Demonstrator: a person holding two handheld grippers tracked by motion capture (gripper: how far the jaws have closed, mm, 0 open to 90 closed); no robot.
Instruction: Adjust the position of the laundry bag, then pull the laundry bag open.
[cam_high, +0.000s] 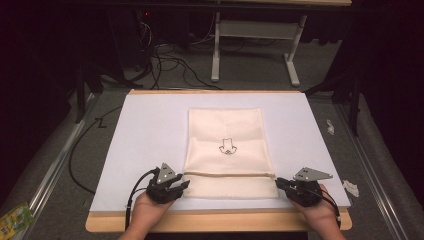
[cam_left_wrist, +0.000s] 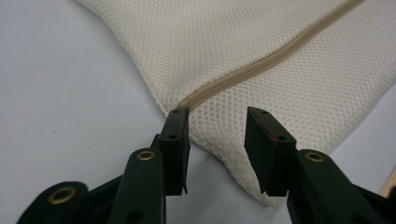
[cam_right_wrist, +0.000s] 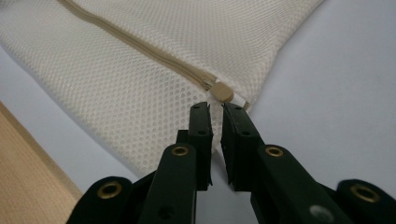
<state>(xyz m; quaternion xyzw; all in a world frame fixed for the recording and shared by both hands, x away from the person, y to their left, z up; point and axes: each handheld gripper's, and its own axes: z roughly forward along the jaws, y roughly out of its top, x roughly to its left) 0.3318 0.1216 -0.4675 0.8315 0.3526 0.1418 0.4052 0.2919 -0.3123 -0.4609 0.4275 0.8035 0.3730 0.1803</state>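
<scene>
The soft, light mesh bag (cam_high: 225, 150) is pinched by the right tongs (cam_right_wrist: 217, 114) at its 3 o'clock zipper end, while the left tongs (cam_left_wrist: 217, 116) gape around the 9 o'clock corner.

A white sheet (cam_high: 150, 130) covers most of the table (cam_high: 215, 222), whose wooden edge shows as a strip along the bottom of the frame. Beyond it, at the top centre, stands a white metal frame (cam_high: 255, 30) on grey carpet, with a tangle of black cables (cam_high: 170, 62) to its left. Crumpled white scraps (cam_high: 350, 188) lie at the right edge. At the lower left corner lies a green and yellow packet (cam_high: 12, 220), possibly a wrapper.
</scene>
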